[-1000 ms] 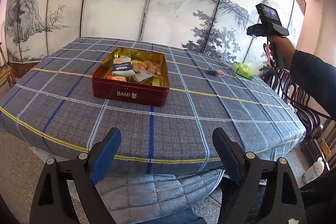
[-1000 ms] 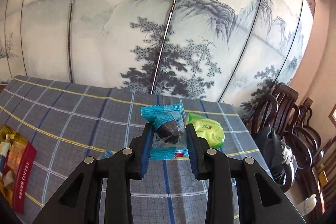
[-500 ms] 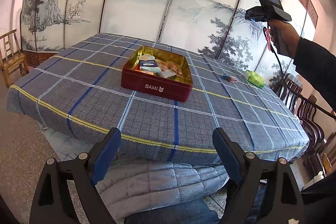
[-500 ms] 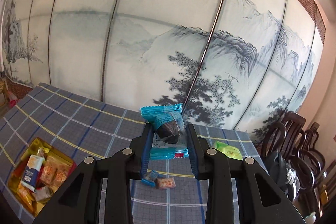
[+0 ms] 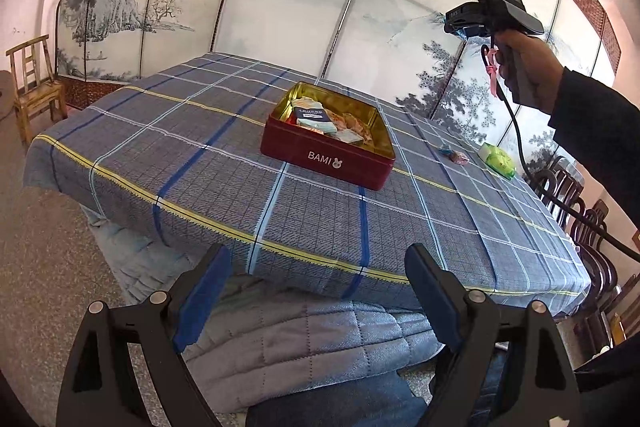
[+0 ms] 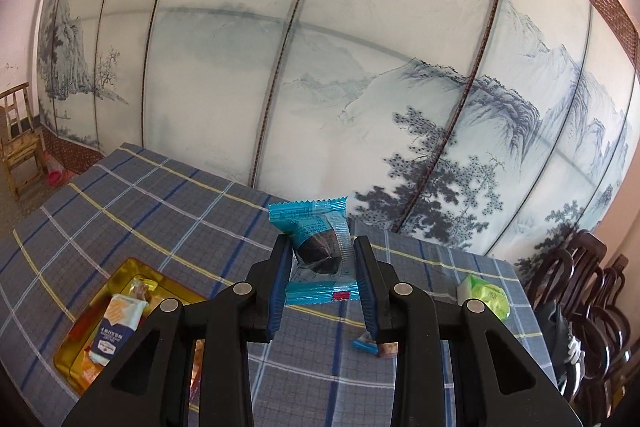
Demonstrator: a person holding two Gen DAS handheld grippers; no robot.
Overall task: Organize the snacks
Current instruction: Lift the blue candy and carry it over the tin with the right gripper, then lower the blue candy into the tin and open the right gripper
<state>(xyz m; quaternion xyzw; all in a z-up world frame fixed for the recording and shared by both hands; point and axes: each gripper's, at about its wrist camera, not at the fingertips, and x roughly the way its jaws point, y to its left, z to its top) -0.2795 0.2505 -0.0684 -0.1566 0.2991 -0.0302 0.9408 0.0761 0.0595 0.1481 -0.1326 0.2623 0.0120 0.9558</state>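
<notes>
My right gripper (image 6: pixel 322 247) is shut on a blue-wrapped snack (image 6: pixel 318 247) with a dark piece inside, held high above the table. Below and to its left lies the red BAMI tin (image 6: pixel 76 359), gold inside, with several snack packets in it. From the left wrist view the tin (image 5: pixel 328 163) stands mid-table, and the right gripper (image 5: pixel 466 27), held by a hand, hangs in the air above and right of it. My left gripper (image 5: pixel 316 291) is open and empty, off the table's near edge. A green packet (image 5: pixel 498 159) and small candies (image 5: pixel 454 153) lie right of the tin.
A blue plaid cloth (image 5: pixel 200 163) covers the table. A painted folding screen (image 6: pixel 320 67) stands behind it. Dark wooden chairs (image 6: pixel 572 287) line the right side, and a light wooden chair (image 5: pixel 34 87) sits at far left. A quilted grey cover (image 5: pixel 288 339) hangs below the near edge.
The right gripper carried the blue snack leftward, away from the green packet, so the tin has come into its view. The left gripper swung left and rolled; the tin now sits farther right.
</notes>
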